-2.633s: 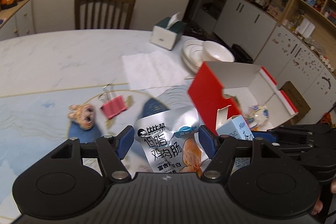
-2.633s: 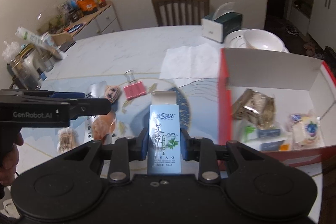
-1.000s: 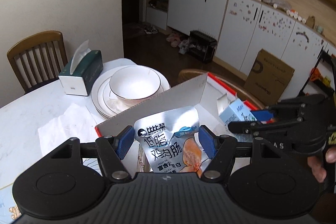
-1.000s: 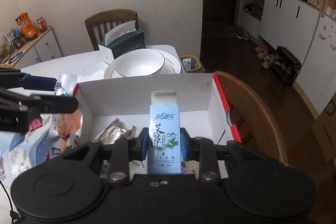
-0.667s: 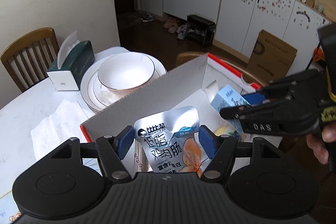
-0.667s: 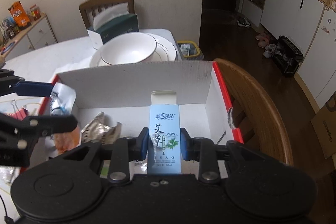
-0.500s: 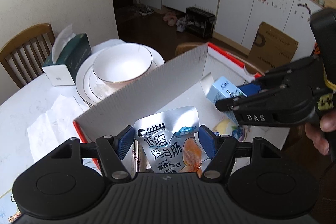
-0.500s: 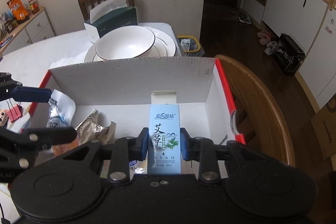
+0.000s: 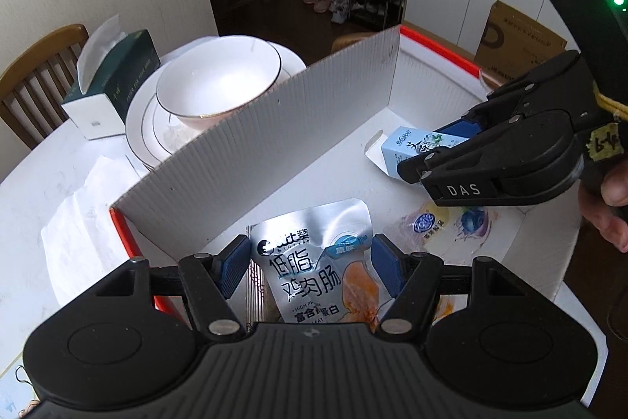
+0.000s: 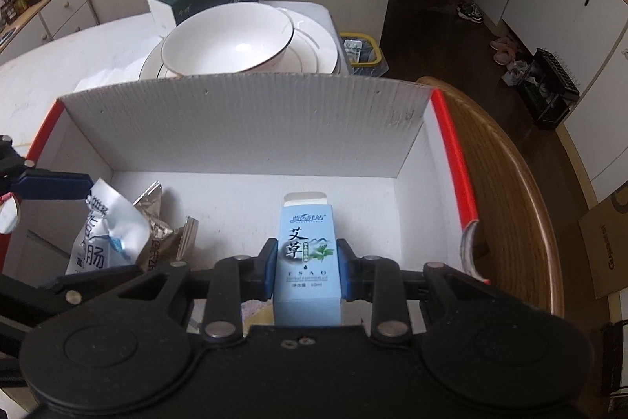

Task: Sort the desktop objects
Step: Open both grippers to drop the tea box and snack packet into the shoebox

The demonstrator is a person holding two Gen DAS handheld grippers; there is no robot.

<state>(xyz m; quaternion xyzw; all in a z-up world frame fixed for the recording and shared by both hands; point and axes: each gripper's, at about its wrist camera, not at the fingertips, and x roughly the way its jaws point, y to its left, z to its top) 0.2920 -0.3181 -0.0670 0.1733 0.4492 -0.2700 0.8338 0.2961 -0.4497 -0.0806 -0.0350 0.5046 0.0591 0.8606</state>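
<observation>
Left wrist view, left to right. A tissue box [image 9: 114,81] sits at 10 o'clock on the table [image 9: 47,183], just beside a stack of plates [image 9: 149,128] that carries a white bowl [image 9: 218,81]. A paper napkin [image 9: 82,222] lies at 9 o'clock. The cardboard box [image 9: 274,144], white inside with red edges, fills the centre. The left gripper [image 9: 310,264] is at 6 o'clock, jaws set at a medium width and clamped on a silver snack pouch [image 9: 314,262] over the box interior. At 3 o'clock, the right gripper [image 9: 435,152] reaches into the box.

Right wrist view, left to right. The silver pouch appears at 8 o'clock, with a brown wrapper [image 10: 161,226] just beside it on the box floor. At 6 o'clock, the right gripper's jaws are narrow, pressed on both sides of a small light-blue carton [image 10: 306,254], held upright over the box interior. A wooden chair back [image 10: 506,191] curves along the box's right wall at 3 o'clock.
</observation>
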